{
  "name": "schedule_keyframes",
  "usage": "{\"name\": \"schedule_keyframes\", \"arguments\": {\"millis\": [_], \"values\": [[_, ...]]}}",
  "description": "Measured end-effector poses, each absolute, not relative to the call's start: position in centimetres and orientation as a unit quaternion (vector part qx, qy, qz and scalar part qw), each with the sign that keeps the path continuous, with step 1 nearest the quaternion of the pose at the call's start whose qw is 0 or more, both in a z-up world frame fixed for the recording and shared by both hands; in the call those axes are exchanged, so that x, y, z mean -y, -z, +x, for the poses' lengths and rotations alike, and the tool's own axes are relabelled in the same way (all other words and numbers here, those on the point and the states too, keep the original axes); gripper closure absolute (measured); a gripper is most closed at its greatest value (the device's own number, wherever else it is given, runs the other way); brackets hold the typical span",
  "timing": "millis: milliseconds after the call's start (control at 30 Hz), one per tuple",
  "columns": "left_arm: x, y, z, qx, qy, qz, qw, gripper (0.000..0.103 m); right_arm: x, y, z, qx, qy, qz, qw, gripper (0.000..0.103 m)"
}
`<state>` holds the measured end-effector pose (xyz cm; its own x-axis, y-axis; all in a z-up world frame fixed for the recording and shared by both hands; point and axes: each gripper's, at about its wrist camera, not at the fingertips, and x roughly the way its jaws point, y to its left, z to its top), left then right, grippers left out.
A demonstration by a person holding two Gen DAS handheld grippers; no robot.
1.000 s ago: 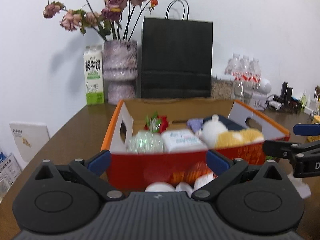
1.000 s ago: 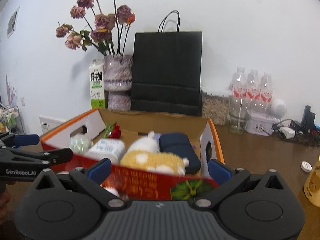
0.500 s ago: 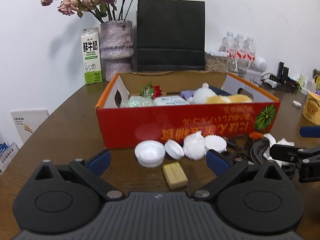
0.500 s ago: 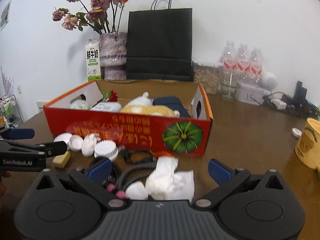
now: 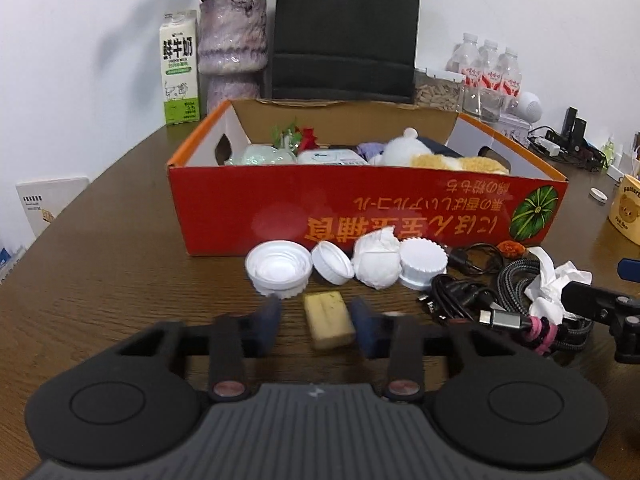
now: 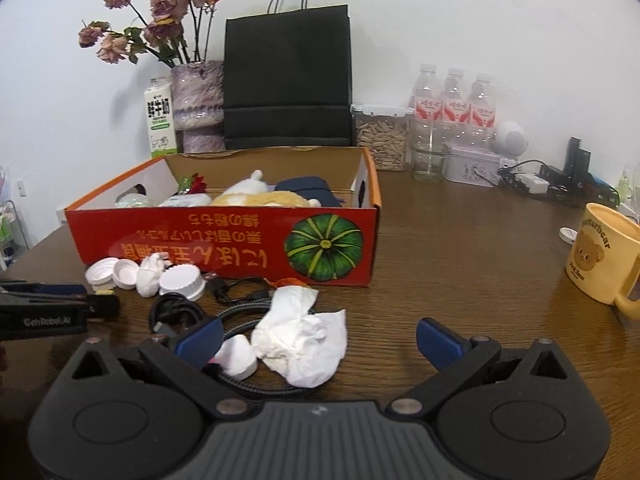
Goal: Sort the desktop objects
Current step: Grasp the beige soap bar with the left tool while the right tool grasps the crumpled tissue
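A small yellow block [image 5: 329, 320] lies on the brown table between the fingers of my left gripper [image 5: 318, 320]. Its jaws are closing on it; the right pad [image 5: 364, 326] is at the block and a strip of table still shows by the left pad [image 5: 270, 316]. My right gripper [image 6: 320, 342] stands open over a crumpled white tissue [image 6: 302, 340] and coiled cables [image 6: 180, 312]. White caps [image 5: 280, 266] and a paper wad [image 5: 378, 262] sit before the red cardboard box [image 5: 360, 208], which holds a plush toy, a wipes pack and other items.
A yellow bear mug [image 6: 600, 256] stands to the right. Along the back wall are a milk carton [image 5: 179, 68], a vase [image 5: 232, 48], a black paper bag [image 5: 344, 32], water bottles [image 6: 452, 108] and a jar. A charger tangle lies far right.
Both grippers dropped lower and tipped toward the table, bringing the items in front of the box into view. The left jaws went from wide apart to narrow around the yellow block.
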<state>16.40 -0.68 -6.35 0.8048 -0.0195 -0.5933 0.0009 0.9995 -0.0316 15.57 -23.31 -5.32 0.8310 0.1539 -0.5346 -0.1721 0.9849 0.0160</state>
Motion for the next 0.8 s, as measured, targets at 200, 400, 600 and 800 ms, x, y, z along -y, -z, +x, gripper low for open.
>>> {"name": "schedule_keyframes", "arguments": {"millis": [200, 400, 600, 800], "values": [[0.6, 6.3, 16.4, -0.312, 0.007, -0.023, 0.950, 0.081, 23.4, 5.8, 16.2, -0.285, -0.081, -0.022, 0.955, 0.001], [0.5, 6.3, 16.4, -0.312, 0.009, -0.025, 0.950, 0.081, 23.2, 6.0, 16.2, -0.288, -0.094, -0.025, 0.953, 0.018], [0.5, 6.3, 16.5, -0.312, 0.011, -0.026, 0.950, 0.081, 23.1, 6.0, 16.4, -0.292, -0.107, -0.021, 0.950, 0.040], [0.5, 6.3, 16.4, -0.311, 0.014, -0.030, 0.950, 0.081, 22.4, 6.0, 15.9, -0.288, -0.115, -0.038, 0.950, 0.070]]}}
